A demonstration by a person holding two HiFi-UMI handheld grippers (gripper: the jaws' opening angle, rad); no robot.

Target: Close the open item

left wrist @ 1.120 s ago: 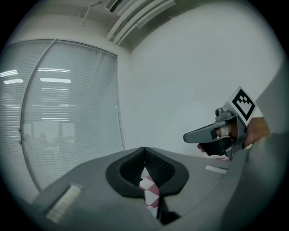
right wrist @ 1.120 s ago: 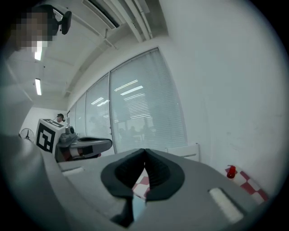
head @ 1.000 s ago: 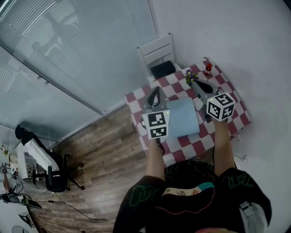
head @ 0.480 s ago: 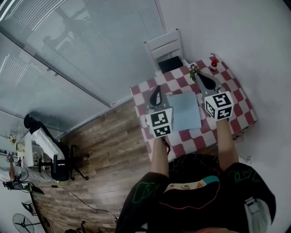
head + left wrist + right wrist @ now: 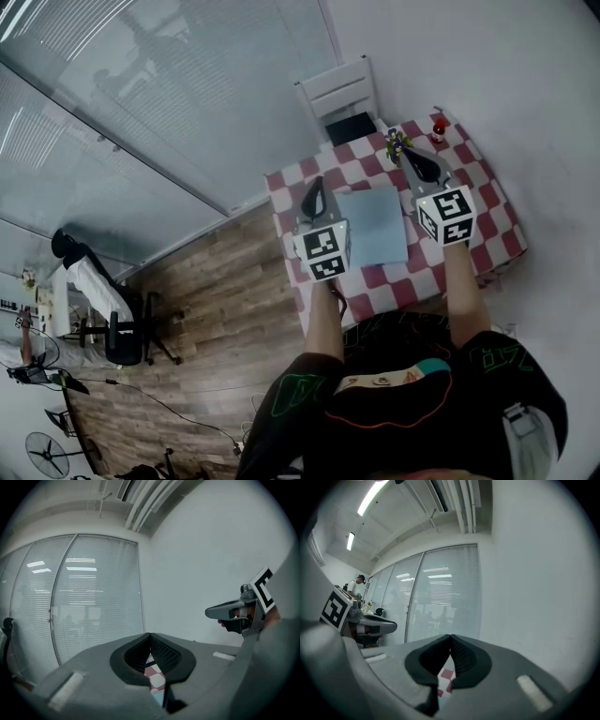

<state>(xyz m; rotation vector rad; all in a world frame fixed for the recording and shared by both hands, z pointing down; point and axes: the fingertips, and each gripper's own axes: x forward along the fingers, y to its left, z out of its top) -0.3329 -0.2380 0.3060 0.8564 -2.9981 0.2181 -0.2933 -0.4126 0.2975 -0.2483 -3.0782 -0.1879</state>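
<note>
Pale-blue item [image 5: 372,228], apparently flat, on checked surface [image 5: 485,221], between left hand-held gripper [image 5: 315,190] and right hand-held gripper [image 5: 419,161]; both with jaws pressed together, empty, flanking it, presumably for two-sided handling.

This side of the flat blue item [image 5: 372,225] the desk [image 5: 394,286] is open; beyond it stand a flower pot [image 5: 396,145], a red ornament [image 5: 438,129] and a white chair [image 5: 342,94].

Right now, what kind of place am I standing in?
Most likely an office room: a tall glass partition wall with slatted blinds, a black swivel office chair on the wood-plank floor, and a small table under a red-and-white checked cloth.
</note>
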